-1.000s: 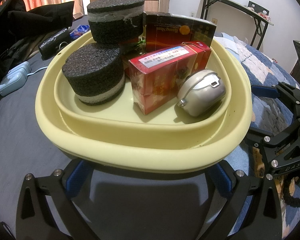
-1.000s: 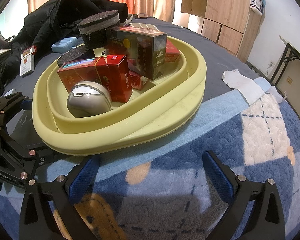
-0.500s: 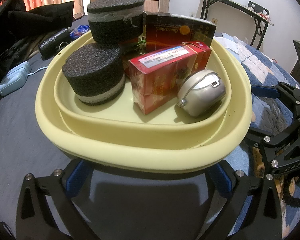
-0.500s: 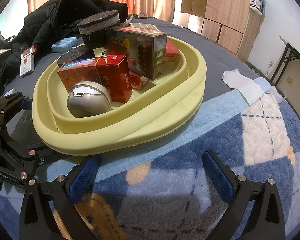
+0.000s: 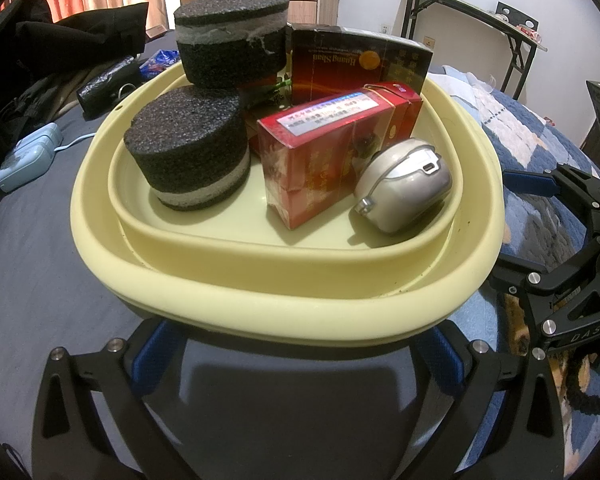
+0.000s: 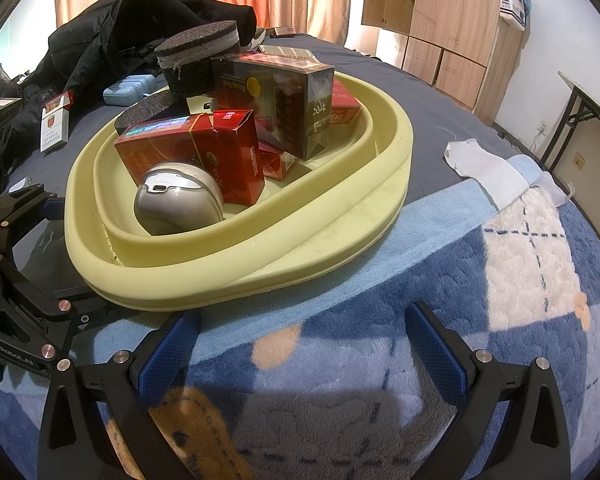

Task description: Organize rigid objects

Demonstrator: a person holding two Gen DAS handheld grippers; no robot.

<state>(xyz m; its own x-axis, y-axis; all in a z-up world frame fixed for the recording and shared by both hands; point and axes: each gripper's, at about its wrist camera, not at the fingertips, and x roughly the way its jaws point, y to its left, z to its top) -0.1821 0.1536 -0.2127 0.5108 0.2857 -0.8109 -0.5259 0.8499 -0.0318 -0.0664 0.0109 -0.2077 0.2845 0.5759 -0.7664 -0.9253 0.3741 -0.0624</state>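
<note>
A pale yellow basin sits on the bed and holds two black foam discs, one stacked higher, a red carton, a dark box and a silver mouse. My left gripper stands open just in front of the basin's near rim, nothing between its fingers. My right gripper is open over the blue blanket, a little short of the basin. Each gripper shows at the edge of the other's view.
Black clothing is heaped behind the basin. A light blue case and a cigarette pack lie on the grey sheet. A white sock rests on the blue checked blanket. A black-legged desk stands by the wall.
</note>
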